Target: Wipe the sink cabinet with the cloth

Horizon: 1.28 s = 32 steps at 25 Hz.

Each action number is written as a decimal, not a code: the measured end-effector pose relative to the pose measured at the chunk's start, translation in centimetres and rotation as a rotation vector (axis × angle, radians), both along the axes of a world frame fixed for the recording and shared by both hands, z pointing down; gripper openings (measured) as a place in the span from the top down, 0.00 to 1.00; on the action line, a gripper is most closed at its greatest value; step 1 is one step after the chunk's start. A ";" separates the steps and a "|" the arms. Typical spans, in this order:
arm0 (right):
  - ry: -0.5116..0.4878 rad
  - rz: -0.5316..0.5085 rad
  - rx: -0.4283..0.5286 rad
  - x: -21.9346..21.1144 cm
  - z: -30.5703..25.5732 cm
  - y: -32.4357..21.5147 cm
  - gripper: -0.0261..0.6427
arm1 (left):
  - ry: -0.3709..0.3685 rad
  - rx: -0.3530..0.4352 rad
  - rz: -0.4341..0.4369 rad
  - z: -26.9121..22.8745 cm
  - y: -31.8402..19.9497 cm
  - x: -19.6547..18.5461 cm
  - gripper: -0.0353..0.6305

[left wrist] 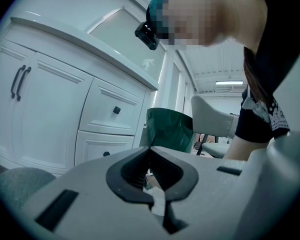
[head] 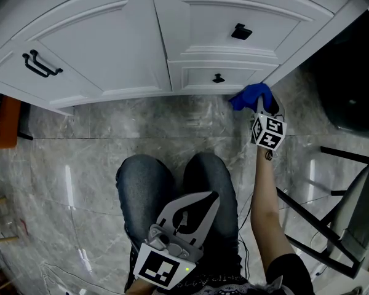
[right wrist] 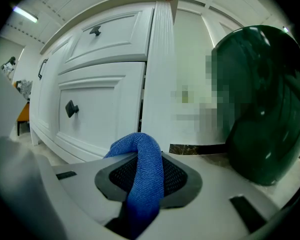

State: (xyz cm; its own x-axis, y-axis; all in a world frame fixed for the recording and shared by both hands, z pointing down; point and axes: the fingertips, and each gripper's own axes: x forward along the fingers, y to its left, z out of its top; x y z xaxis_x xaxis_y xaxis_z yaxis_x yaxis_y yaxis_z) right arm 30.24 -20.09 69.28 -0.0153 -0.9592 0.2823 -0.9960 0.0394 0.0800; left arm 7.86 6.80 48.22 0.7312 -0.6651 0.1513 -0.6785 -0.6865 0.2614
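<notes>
The white sink cabinet (head: 111, 42) fills the top of the head view, with a door on the left and two drawers on the right. My right gripper (head: 259, 104) is shut on a blue cloth (head: 251, 95), held low by the cabinet's bottom right corner, beside the lower drawer (head: 218, 78). In the right gripper view the blue cloth (right wrist: 142, 176) hangs folded between the jaws, close to the fluted corner post (right wrist: 157, 74). My left gripper (head: 200, 200) rests over the person's lap, shut and holding nothing; its jaws meet in the left gripper view (left wrist: 150, 151).
A dark green bin (right wrist: 262, 104) stands right of the cabinet. A chair with black legs (head: 338, 214) sits at the right. An orange stool (head: 3, 121) is at the left edge. The floor (head: 111, 134) is grey marble tile. The person's knees (head: 172, 189) are below centre.
</notes>
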 end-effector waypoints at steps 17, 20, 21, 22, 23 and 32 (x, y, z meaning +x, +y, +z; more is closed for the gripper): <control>-0.066 -0.002 -0.002 0.0 -0.7 0.3 0.79 | -0.022 0.012 0.032 0.6 -0.5 1.3 0.94; -0.085 -0.020 0.024 -0.6 -1.7 0.9 0.79 | -0.046 -0.002 0.046 1.0 -0.2 1.5 0.94; -0.089 -0.027 0.035 -0.8 -2.1 1.2 0.79 | -0.051 -0.002 0.049 1.1 -0.1 1.5 0.94; -0.093 -0.034 0.046 -1.1 -2.5 1.5 0.79 | -0.054 -0.003 0.050 1.1 -0.1 1.4 0.94; -0.097 -0.042 0.055 -1.4 -2.9 1.7 0.79 | -0.056 -0.005 0.051 1.1 -0.1 1.2 0.94; -0.159 -0.098 0.106 -5.1 -5.2 4.6 0.79 | -0.055 -0.037 0.034 1.6 -1.5 -0.7 0.94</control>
State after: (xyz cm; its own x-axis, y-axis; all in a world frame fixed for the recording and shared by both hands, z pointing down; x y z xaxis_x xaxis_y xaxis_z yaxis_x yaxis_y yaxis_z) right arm 25.16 -15.52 64.08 -0.1460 -0.9752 0.1666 -0.9883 0.1362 -0.0688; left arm 7.18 5.32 49.80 0.7429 -0.6335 0.2160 -0.6693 -0.6997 0.2500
